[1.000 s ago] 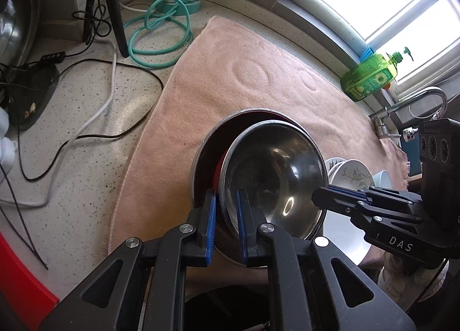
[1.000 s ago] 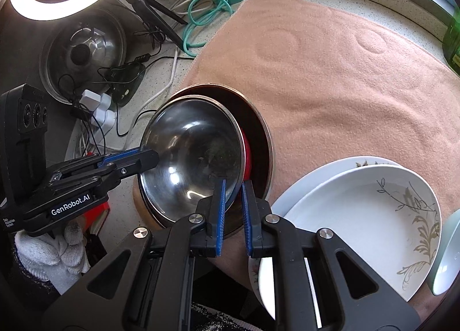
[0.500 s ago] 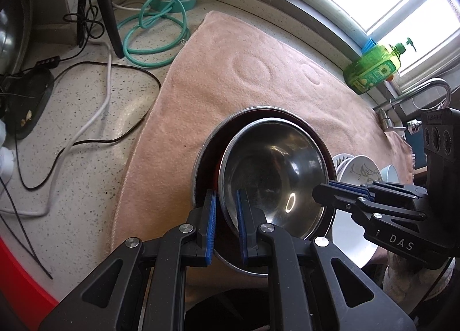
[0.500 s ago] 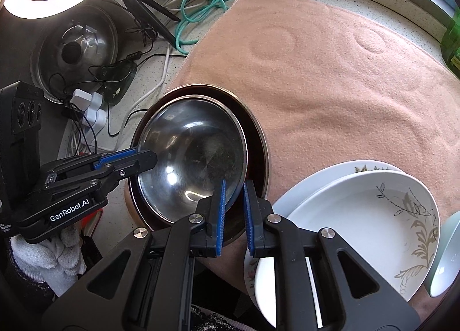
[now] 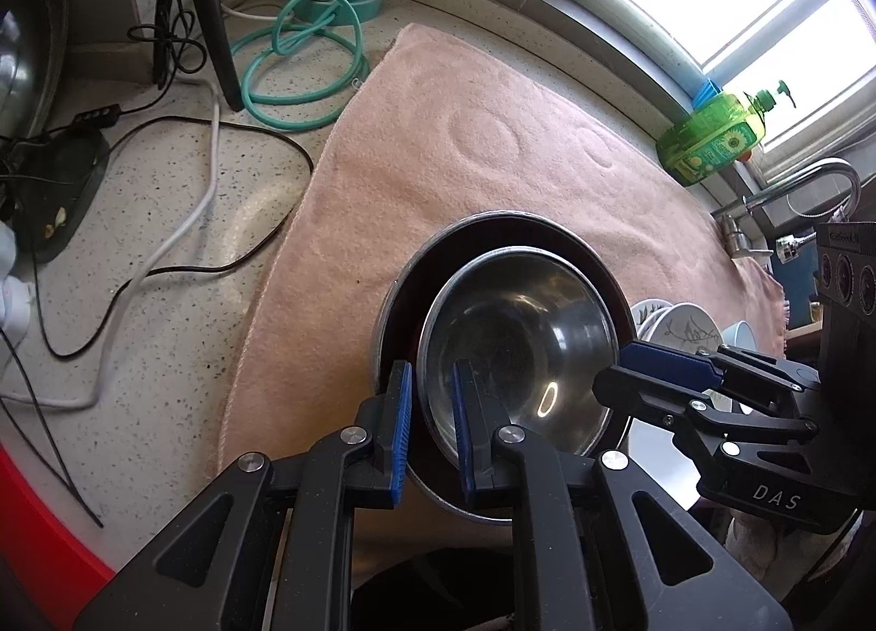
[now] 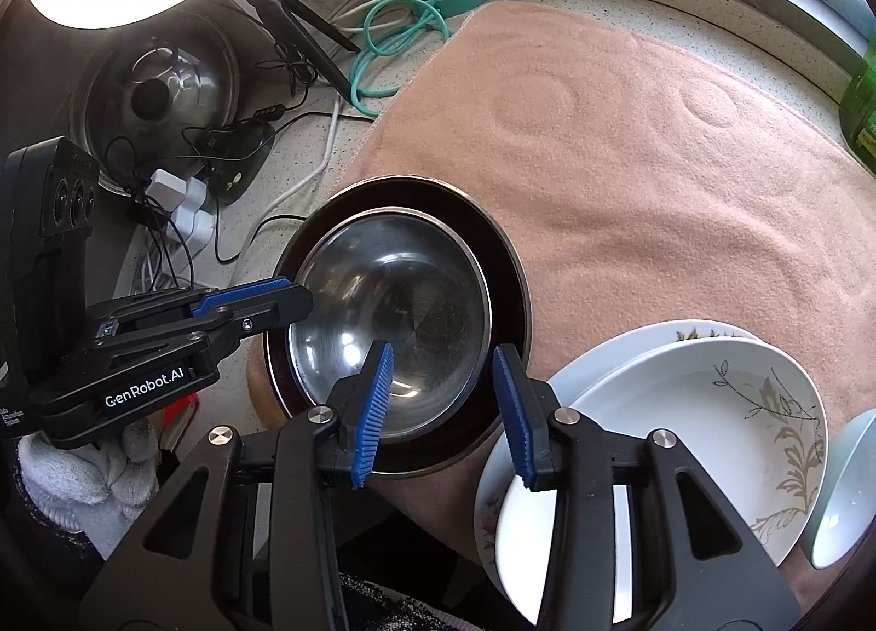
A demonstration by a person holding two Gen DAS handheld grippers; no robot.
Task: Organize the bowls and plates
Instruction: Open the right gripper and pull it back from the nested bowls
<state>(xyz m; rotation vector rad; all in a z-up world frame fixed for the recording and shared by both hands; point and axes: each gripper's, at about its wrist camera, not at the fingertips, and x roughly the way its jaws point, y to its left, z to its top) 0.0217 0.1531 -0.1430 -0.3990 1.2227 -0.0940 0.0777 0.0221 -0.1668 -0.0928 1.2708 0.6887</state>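
Right wrist view: steel bowl (image 6: 391,327) nested inside the wider dark-lined bowl (image 6: 509,269) on the pink towel (image 6: 657,149). Right gripper (image 6: 442,401) spread open, jaws straddling the near rim without pinching it. Left gripper (image 5: 430,425) parted too, jaws either side of the steel rim with a visible gap, no clamp. Both rims straight ahead of each pair; white plates (image 6: 684,445) just right of the right gripper, likely nearer target.
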